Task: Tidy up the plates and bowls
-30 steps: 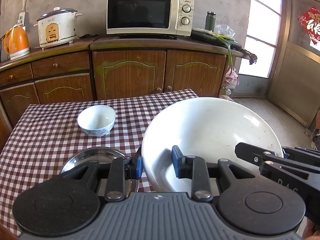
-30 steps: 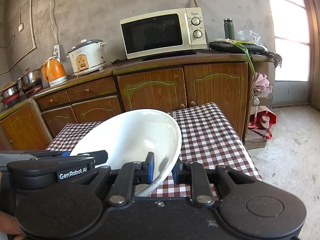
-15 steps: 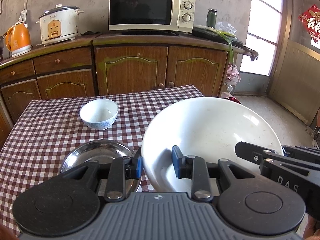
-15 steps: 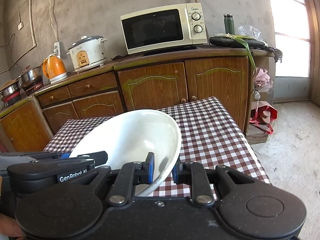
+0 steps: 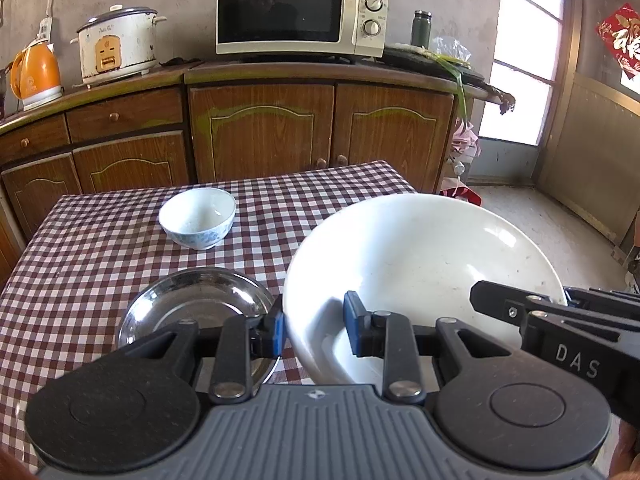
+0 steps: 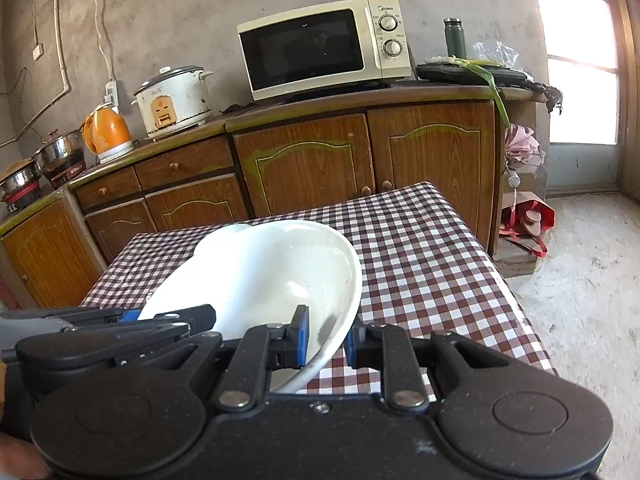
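A large white bowl (image 5: 420, 264) hangs tilted above the checked table (image 5: 80, 264), held from both sides. My left gripper (image 5: 314, 326) is shut on its near left rim. My right gripper (image 6: 326, 338) is shut on the right rim of the large white bowl (image 6: 260, 276), and also shows as the right gripper (image 5: 520, 312) at the edge of the left wrist view. A steel plate (image 5: 196, 304) lies on the table just left of the bowl. Farther back stands a small white and blue bowl (image 5: 198, 218), mostly hidden in the right wrist view.
Wooden cabinets (image 5: 260, 128) run behind the table, with a microwave (image 5: 300, 16), a rice cooker (image 5: 116, 44) and an orange kettle (image 5: 36, 76) on top. The table's right edge (image 6: 500, 272) drops to bare floor.
Both grippers keep their hold on the large bowl. The view has drifted a little, so more of the steel plate and table shows.
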The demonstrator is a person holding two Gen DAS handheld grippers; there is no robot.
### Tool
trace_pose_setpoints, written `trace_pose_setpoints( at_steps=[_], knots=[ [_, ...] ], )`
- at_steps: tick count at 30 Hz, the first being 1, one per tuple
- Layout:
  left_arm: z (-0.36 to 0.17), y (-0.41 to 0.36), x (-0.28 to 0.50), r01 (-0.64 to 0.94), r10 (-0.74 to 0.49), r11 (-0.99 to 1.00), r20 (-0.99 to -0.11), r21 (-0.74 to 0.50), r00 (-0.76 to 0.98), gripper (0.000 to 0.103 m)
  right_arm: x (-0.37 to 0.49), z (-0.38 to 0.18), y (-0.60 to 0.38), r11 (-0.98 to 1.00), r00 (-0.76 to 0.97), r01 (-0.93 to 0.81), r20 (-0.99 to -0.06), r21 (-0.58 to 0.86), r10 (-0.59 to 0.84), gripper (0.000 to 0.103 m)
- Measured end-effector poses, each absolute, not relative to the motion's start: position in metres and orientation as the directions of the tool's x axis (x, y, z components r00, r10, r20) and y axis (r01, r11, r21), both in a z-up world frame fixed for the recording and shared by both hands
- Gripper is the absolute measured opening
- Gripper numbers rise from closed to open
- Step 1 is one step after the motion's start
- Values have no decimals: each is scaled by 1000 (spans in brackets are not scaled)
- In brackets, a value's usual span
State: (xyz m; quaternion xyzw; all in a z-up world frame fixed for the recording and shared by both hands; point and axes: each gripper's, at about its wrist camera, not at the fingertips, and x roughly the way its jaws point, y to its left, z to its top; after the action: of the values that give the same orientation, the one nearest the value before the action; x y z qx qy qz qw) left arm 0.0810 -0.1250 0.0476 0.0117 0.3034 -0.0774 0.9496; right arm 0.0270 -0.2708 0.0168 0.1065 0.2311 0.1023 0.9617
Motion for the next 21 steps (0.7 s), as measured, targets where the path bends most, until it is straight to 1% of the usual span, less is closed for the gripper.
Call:
trace_pose_setpoints(
  at_steps=[21],
  knots=[
    [34,-126,74,149,-130,989,-604,-20,786,29,21,0,-266,953,854,-144,-453,265,255,24]
  ],
)
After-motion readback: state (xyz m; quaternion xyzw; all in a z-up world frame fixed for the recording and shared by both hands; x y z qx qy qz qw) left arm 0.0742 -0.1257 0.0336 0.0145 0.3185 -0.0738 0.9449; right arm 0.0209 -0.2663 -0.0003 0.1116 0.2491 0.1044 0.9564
